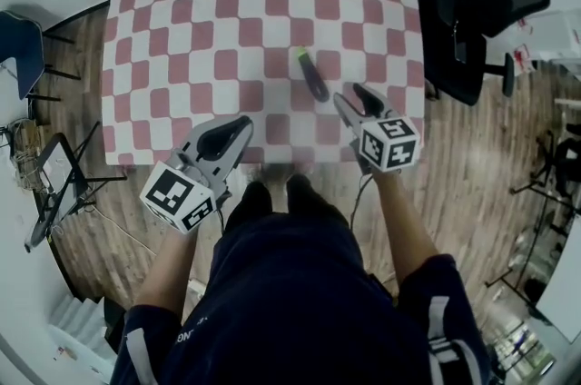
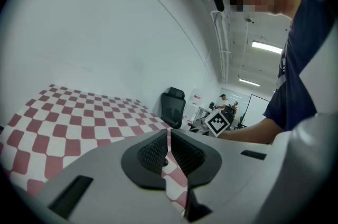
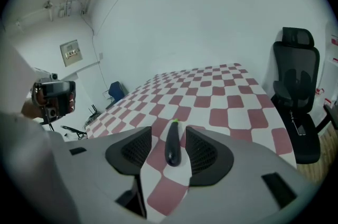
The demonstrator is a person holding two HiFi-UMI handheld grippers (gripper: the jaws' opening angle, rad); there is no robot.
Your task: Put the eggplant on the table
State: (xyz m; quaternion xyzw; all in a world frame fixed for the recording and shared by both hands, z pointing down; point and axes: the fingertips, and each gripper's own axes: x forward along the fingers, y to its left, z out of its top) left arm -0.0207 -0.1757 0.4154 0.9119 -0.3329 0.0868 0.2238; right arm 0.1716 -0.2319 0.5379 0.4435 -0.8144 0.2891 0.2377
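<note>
While the eggplant [image 3: 172, 145] lies flat on the checked table [image 1: 227, 11], it sits just ahead of the right gripper [image 1: 350, 95], in line with the gap between its jaws and touching neither pad; those jaws stand wide with nothing held, so the placing looks as good as done. The main risk, as I judge it, is a careless retreat; if the right gripper dips or pushes forward, a jaw tip could catch the near end of the eggplant, and a smooth, rounded thing like this would likely roll or skid across the cloth; closing the jaws while they are lined up on it could also snatch it up again. The left gripper [image 1: 243, 127] has its jaws drawn almost together on nothing, only a sliver of cloth showing between them; the eggplant lies well off to their right, so only a broad sideways sweep would endanger it.
</note>
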